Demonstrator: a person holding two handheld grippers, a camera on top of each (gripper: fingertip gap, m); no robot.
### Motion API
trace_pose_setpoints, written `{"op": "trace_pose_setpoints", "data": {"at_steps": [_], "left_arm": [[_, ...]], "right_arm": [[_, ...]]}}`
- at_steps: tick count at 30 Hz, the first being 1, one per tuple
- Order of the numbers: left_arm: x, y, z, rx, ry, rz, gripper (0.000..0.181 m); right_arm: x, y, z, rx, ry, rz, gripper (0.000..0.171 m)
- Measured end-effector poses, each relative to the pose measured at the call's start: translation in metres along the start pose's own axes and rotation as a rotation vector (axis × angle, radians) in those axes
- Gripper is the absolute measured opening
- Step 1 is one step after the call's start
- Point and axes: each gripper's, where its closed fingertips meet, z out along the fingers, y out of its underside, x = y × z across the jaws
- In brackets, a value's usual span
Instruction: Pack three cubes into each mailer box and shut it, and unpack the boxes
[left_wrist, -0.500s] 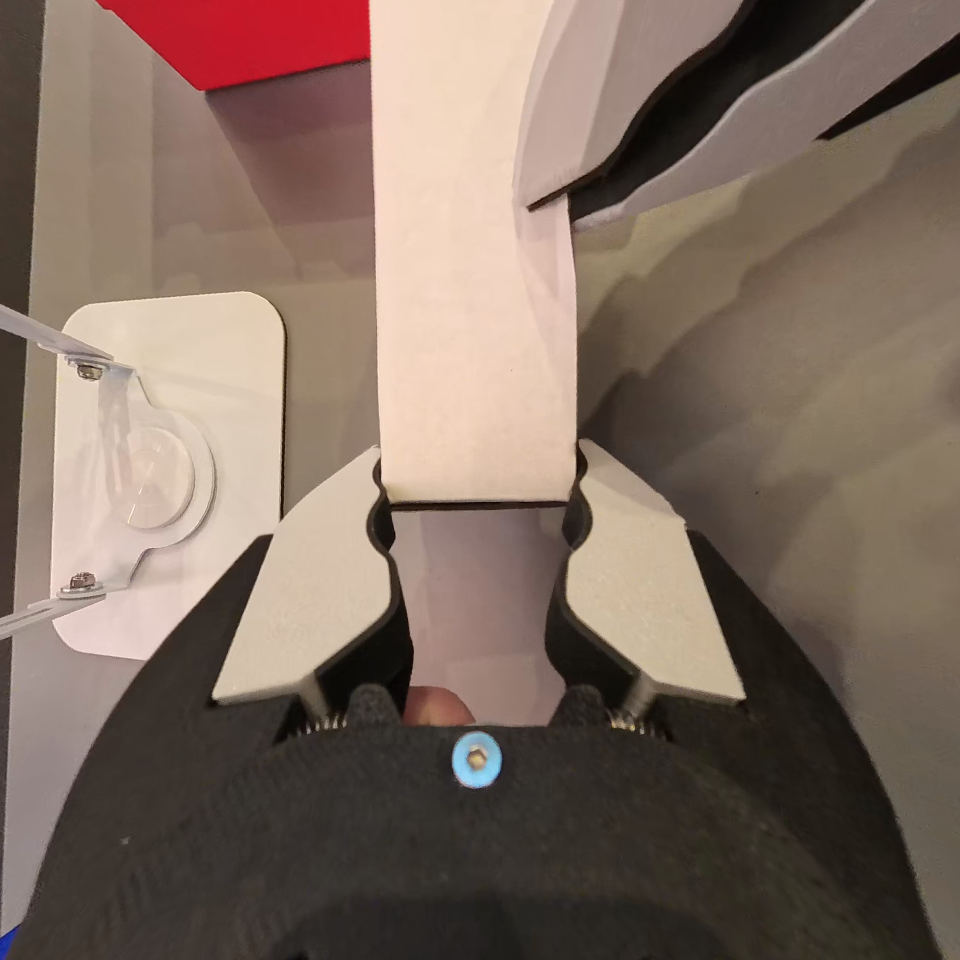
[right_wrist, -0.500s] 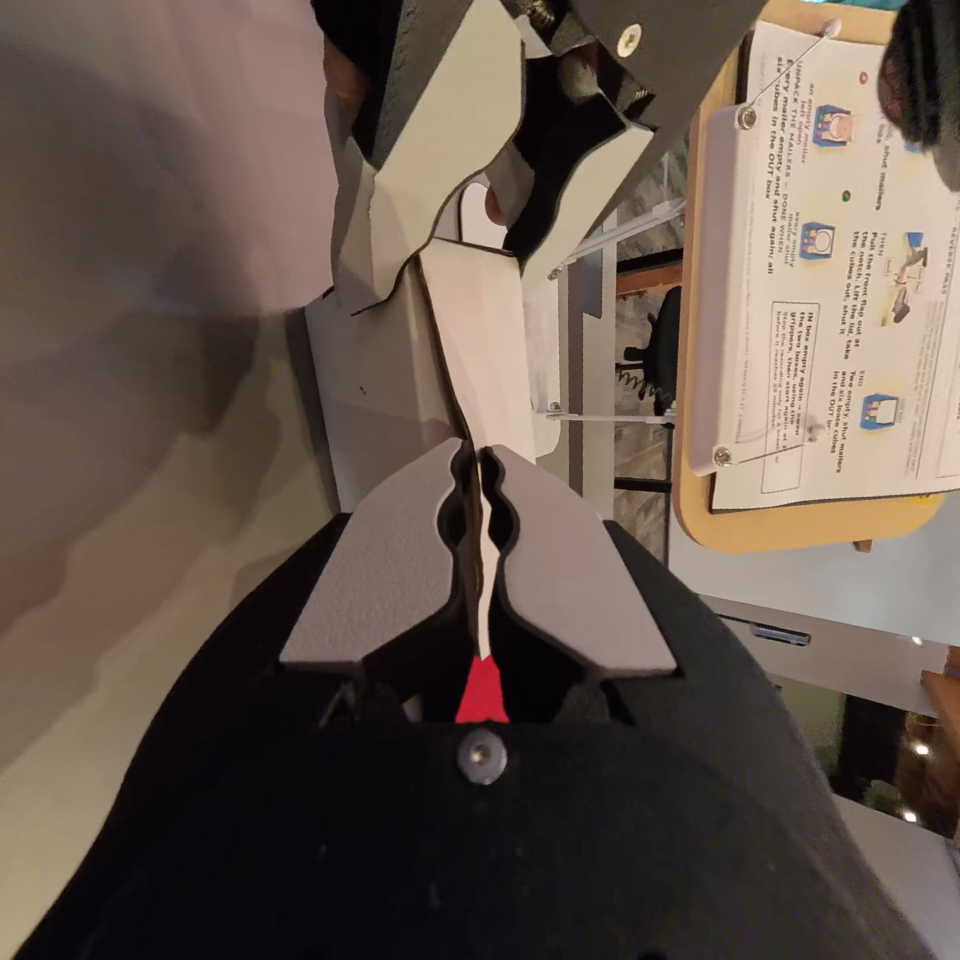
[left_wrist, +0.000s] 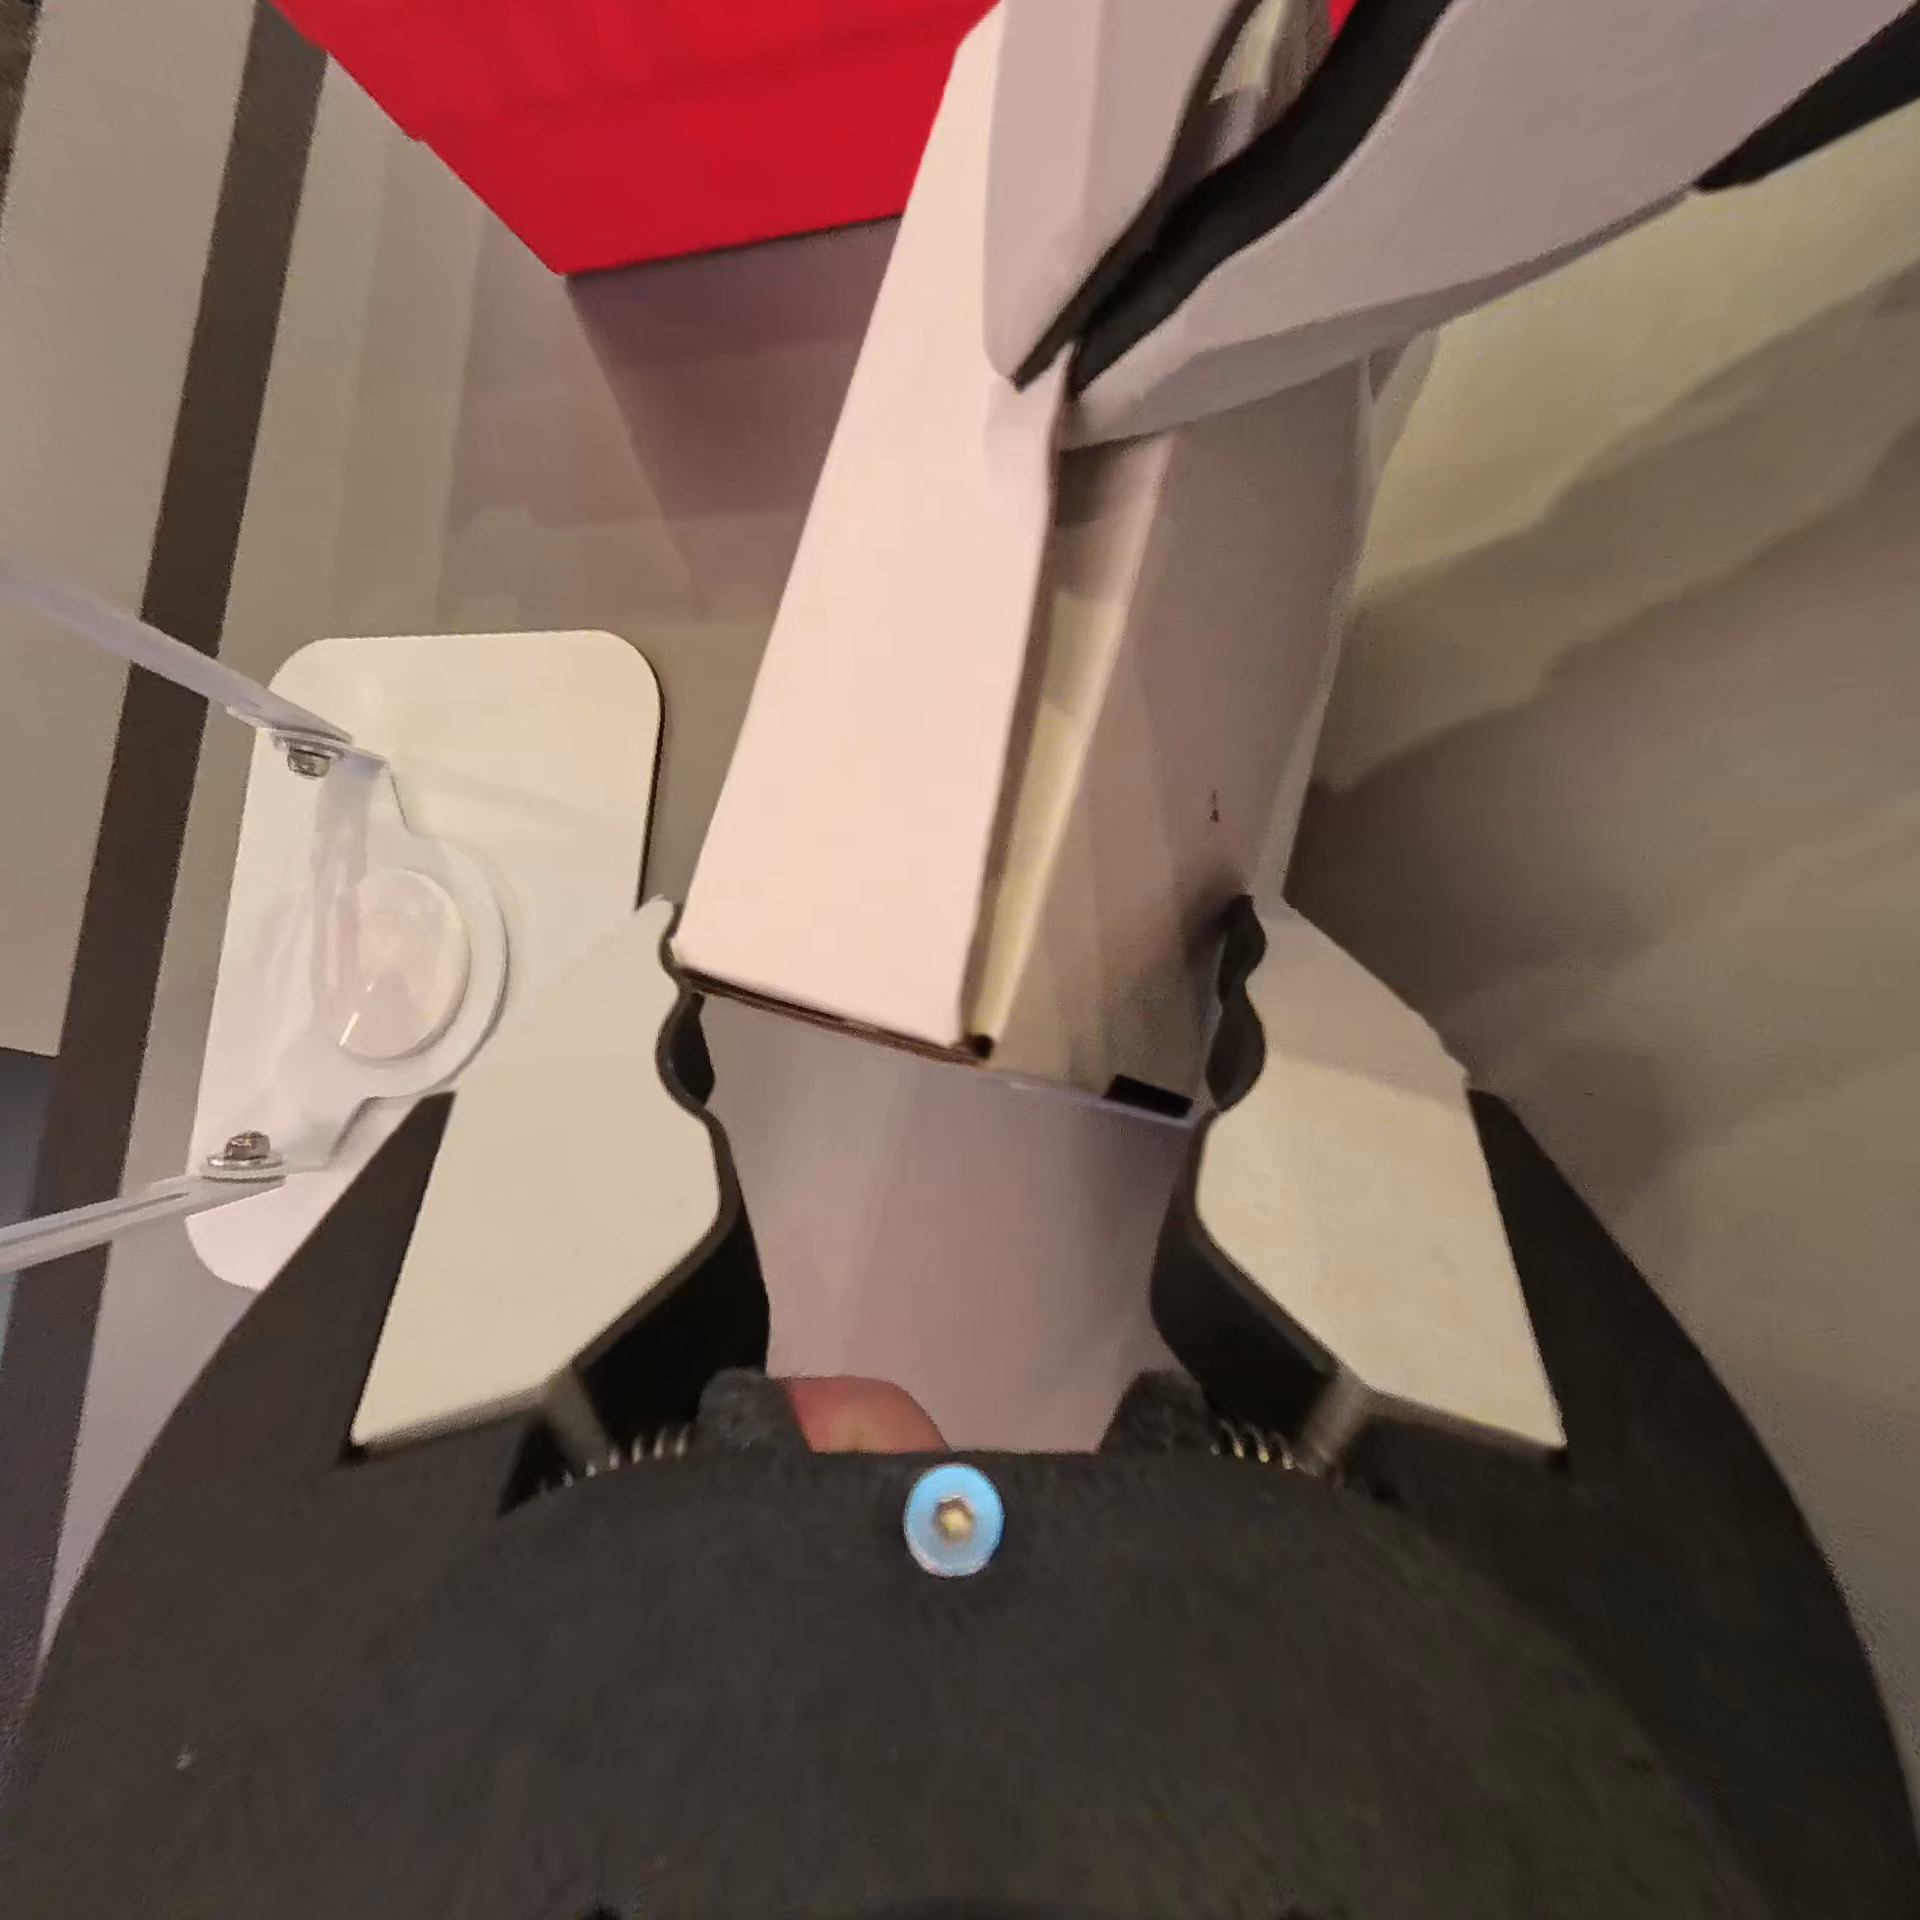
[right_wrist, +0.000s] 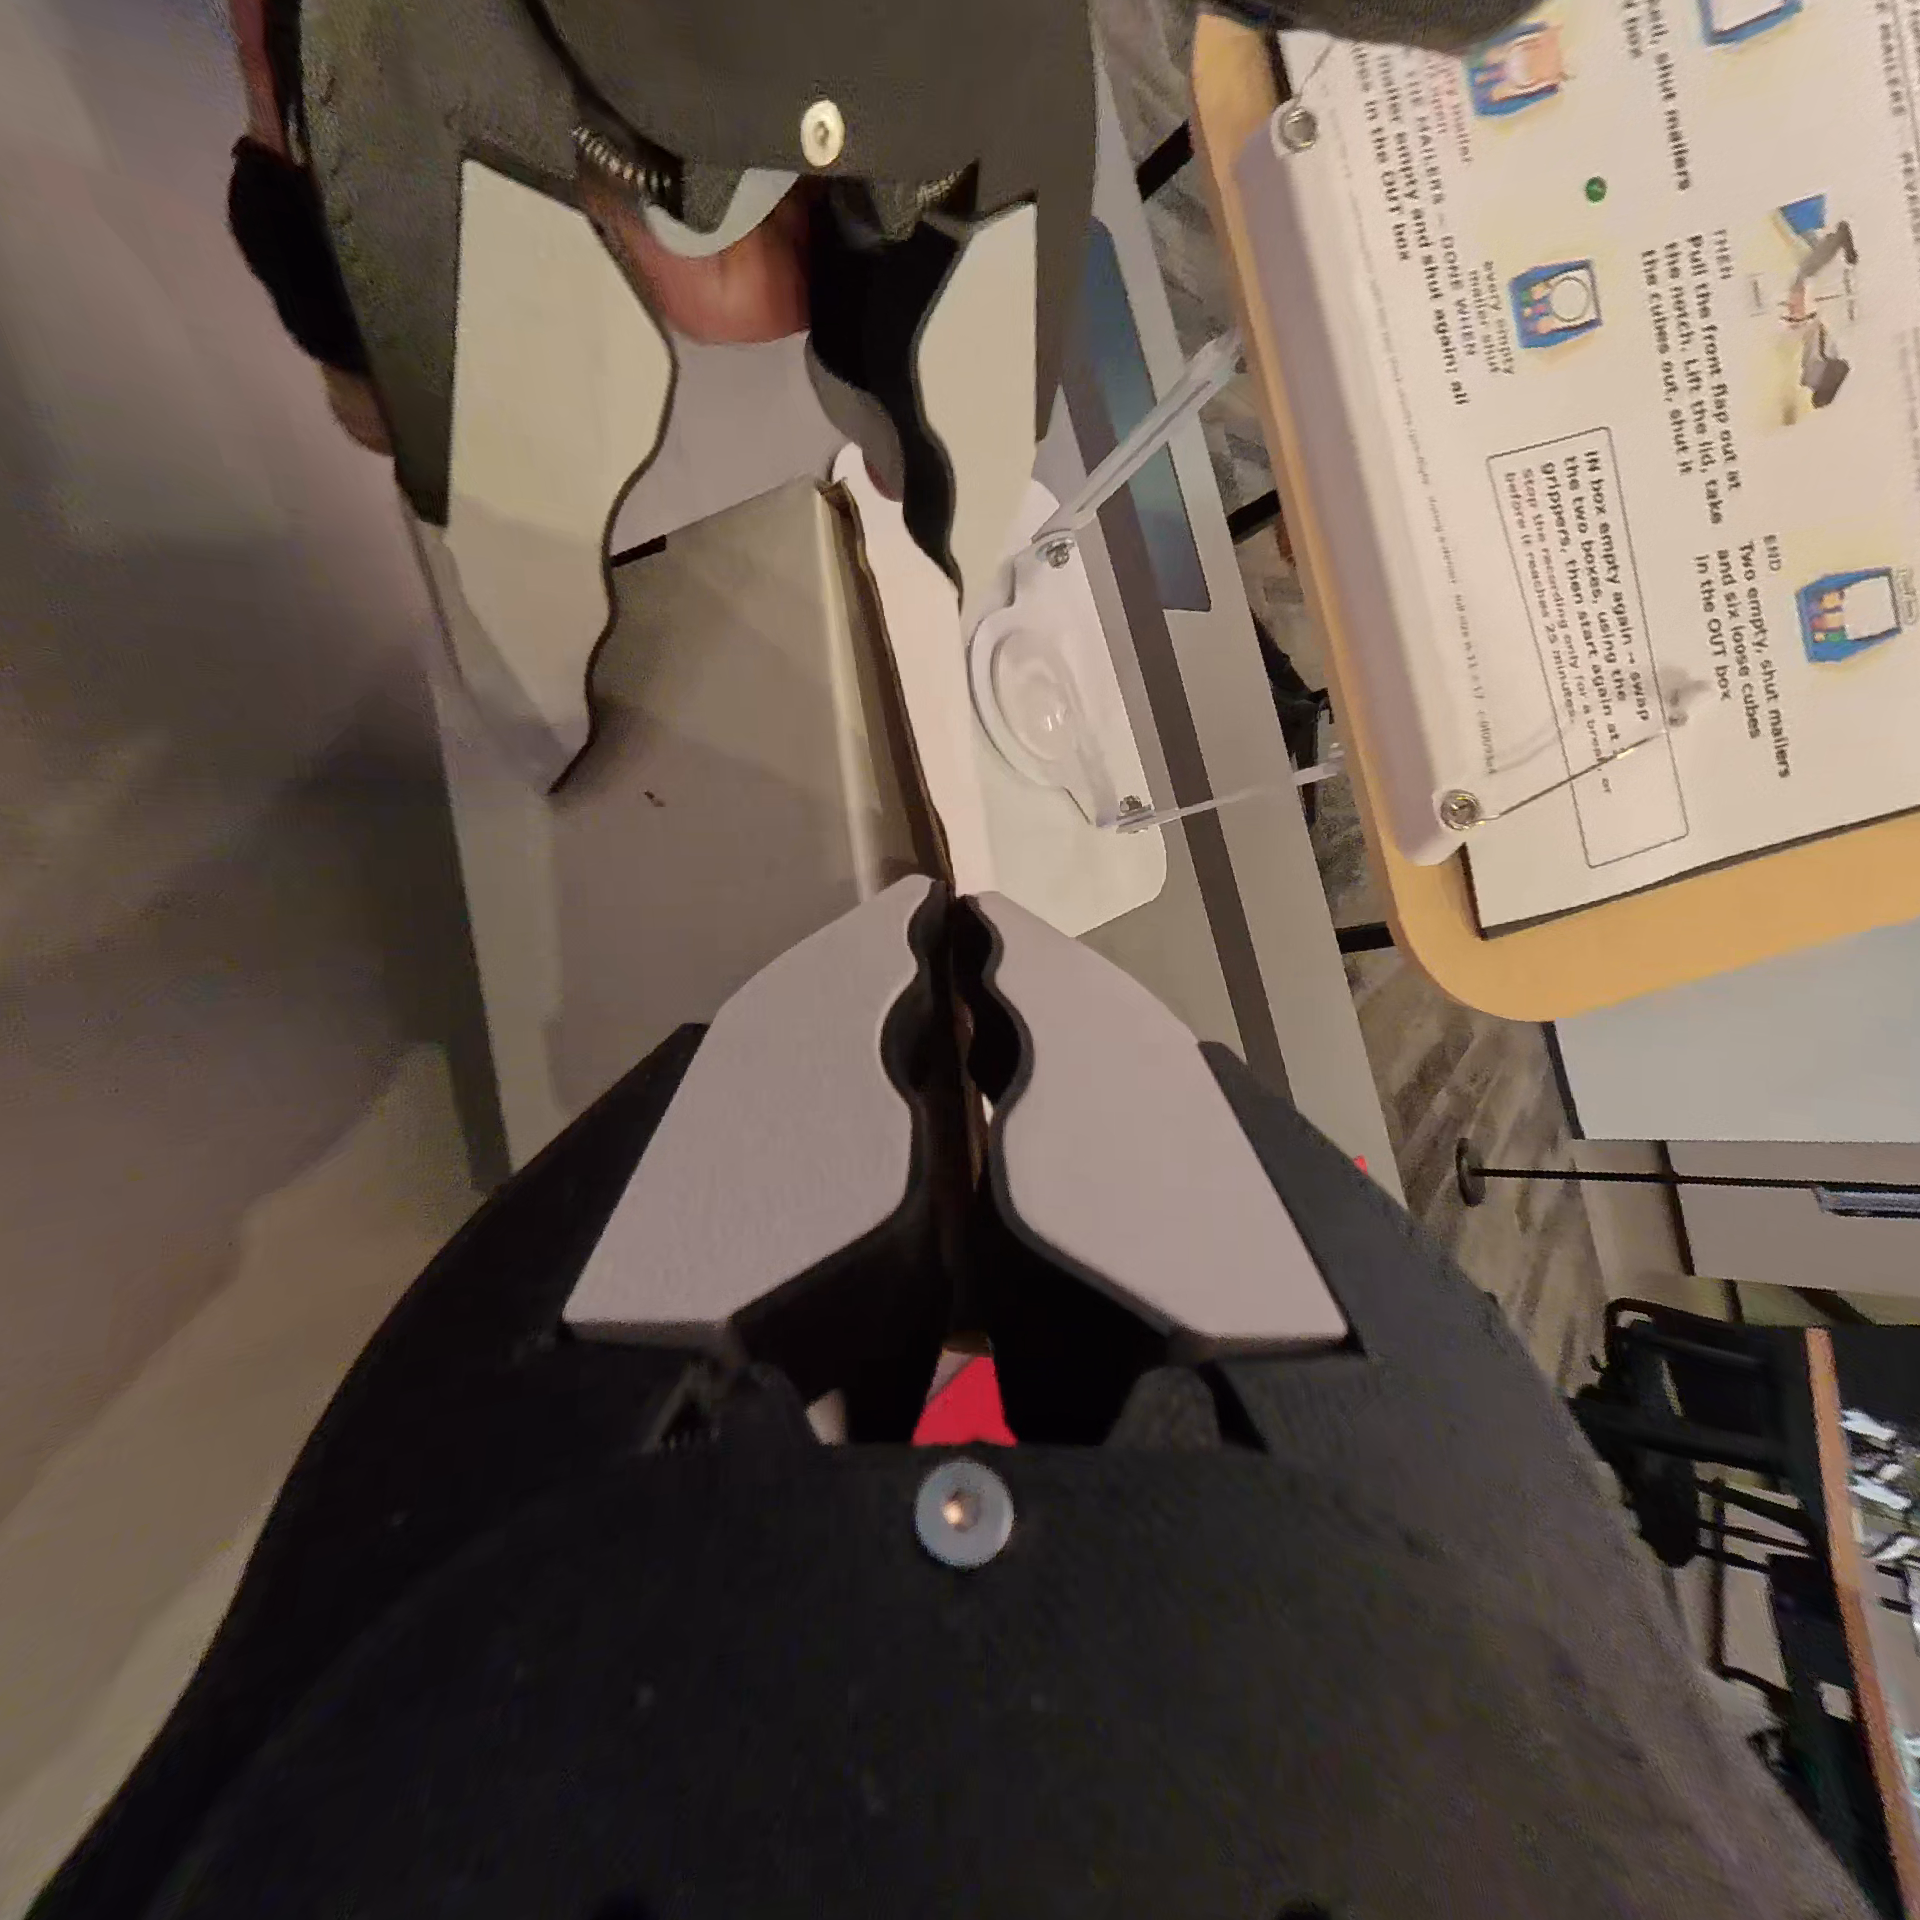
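A white mailer box (left_wrist: 883, 727) stands on end between my left gripper's (left_wrist: 951, 925) fingers. The jaws are wide apart and touch both of its sides. The lid edge stands off from the base at the near end. My right gripper (right_wrist: 951, 899) is shut on a thin cardboard edge of the box (right_wrist: 727, 727). It shows in the left wrist view (left_wrist: 1060, 374) at the top right, pinching the far end. The left gripper also shows in the right wrist view (right_wrist: 758, 675). No cubes are in view.
A red bin (left_wrist: 675, 125) sits on the grey table (left_wrist: 1610, 935) beyond the box. A white plate with a clear lens mount (left_wrist: 416, 914) lies to the left. An instruction sheet on a wooden board (right_wrist: 1558, 468) stands past the table edge.
The box has tilted and its lid edge has come away from the base. My left jaws stand wider than before. The right gripper has stayed pinched on the cardboard.
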Motion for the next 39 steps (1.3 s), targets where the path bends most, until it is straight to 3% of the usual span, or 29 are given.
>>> {"op": "trace_pose_setpoints", "data": {"at_steps": [1,11,22,29,39], "left_arm": [[0.0,0.003,0.002,-0.004,0.01,-0.015,0.091],[0.004,0.008,0.013,0.062,-0.024,-0.058,0.087],[0.002,0.01,0.01,0.055,-0.034,-0.061,0.084],[0.002,0.014,0.007,0.022,-0.063,-0.021,0.083],[0.002,0.006,0.013,0.061,-0.134,0.022,0.081]], "right_arm": [[-0.003,0.001,0.002,-0.007,-0.013,-0.005,0.001],[-0.003,0.005,0.008,-0.002,-0.086,0.168,0.002],[-0.011,-0.01,0.012,-0.034,0.045,-0.222,0.007],[-0.022,-0.028,0.02,-0.026,0.068,-0.409,0.002],[0.009,-0.018,0.019,-0.061,-0.099,0.062,0.002]]}}
